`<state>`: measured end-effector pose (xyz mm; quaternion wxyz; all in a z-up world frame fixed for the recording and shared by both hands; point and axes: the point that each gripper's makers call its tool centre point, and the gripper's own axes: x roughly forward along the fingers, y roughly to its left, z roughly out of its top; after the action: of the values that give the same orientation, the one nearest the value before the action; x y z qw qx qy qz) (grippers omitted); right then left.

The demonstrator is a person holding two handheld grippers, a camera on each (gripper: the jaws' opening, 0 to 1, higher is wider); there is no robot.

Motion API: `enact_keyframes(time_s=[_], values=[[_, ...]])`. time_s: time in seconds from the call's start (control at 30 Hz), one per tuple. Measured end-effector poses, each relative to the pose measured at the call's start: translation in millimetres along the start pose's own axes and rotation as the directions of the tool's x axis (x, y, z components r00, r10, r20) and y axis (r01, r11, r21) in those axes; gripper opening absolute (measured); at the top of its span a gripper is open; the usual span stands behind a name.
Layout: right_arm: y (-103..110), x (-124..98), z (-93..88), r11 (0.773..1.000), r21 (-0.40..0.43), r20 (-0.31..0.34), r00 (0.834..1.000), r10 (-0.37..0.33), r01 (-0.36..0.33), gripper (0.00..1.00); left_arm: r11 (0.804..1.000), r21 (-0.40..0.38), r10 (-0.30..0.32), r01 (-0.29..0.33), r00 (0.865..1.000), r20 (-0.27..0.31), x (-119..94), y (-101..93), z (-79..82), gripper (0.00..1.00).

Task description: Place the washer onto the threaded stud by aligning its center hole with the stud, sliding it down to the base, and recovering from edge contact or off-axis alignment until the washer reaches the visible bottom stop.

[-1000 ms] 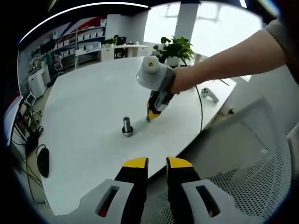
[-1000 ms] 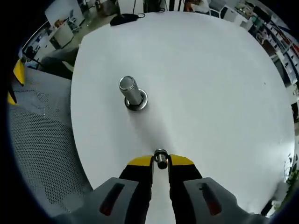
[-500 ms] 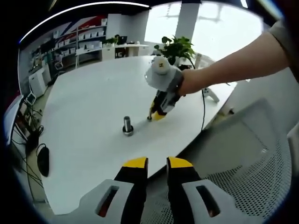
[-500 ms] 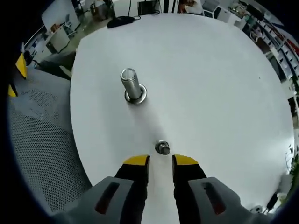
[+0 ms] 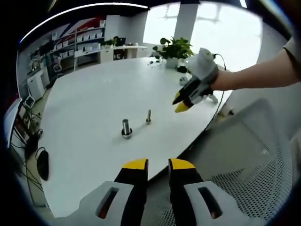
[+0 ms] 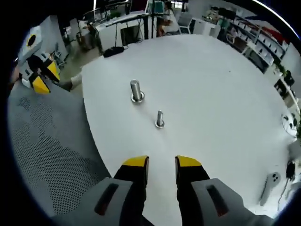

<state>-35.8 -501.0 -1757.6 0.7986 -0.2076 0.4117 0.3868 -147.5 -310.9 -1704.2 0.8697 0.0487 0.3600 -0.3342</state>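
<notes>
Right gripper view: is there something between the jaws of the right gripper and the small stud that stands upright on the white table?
Nothing visible stands in the way. Between the open right gripper and the small stud there is bare white table. The larger stud stands beyond the small one and to its left, off that line.

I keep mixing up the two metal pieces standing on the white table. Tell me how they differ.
The larger stud is thicker and taller than the small stud. The larger stud has a wide ring at its foot; the small stud's foot flares only slightly. The larger stud stands nearer the table edge. Both are silver, upright, and untouched by either gripper.
</notes>
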Motion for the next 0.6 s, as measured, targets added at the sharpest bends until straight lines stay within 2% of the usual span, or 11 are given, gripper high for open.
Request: enact_keyframes(time_s=[0.07, 0.2, 0.33, 0.4, 0.5, 0.53, 0.6], values=[[2.1, -18.5, 0.3, 0.999, 0.038, 0.059, 0.998, -0.008, 0.005, 0.26, 1.0, 0.002, -0.003, 0.003, 1.0, 0.003, -0.4, -0.8, 0.2, 0.15], [2.5, -55.2, -6.8, 0.996, 0.071, 0.119, 0.991, -0.062, 0.053, 0.26, 1.0, 0.011, -0.014, 0.014, 1.0, 0.009, -0.6, -2.9, 1.3, 0.15], [6.1, -86.8, -9.1, 0.978, 0.197, 0.215, 0.97, -0.116, 0.073, 0.27, 1.0, 0.016, -0.019, 0.018, 0.999, 0.028, -1.6, -4.1, 4.8, 0.15], [8.3, -97.4, -15.4, 0.968, 0.236, 0.241, 0.96, -0.143, 0.085, 0.27, 1.0, 0.017, -0.019, 0.018, 0.999, 0.04, -2.8, -4.2, 6.7, 0.15], [12.0, -107.3, -22.2, 0.966, 0.229, 0.249, 0.953, -0.174, 0.117, 0.28, 1.0, 0.012, -0.01, 0.009, 0.998, 0.068, -5.4, -2.9, 10.1, 0.15], [12.9, -110.0, -22.6, 0.966, 0.228, 0.248, 0.952, -0.18, 0.124, 0.28, 1.0, 0.014, -0.01, 0.009, 0.997, 0.072, -5.6, -3.0, 11.1, 0.16], [13.0, -116.2, -19.4, 0.959, 0.248, 0.275, 0.939, -0.204, 0.136, 0.28, 1.0, 0.018, -0.012, 0.01, 0.996, 0.083, -6.1, -2.9, 14.2, 0.16]])
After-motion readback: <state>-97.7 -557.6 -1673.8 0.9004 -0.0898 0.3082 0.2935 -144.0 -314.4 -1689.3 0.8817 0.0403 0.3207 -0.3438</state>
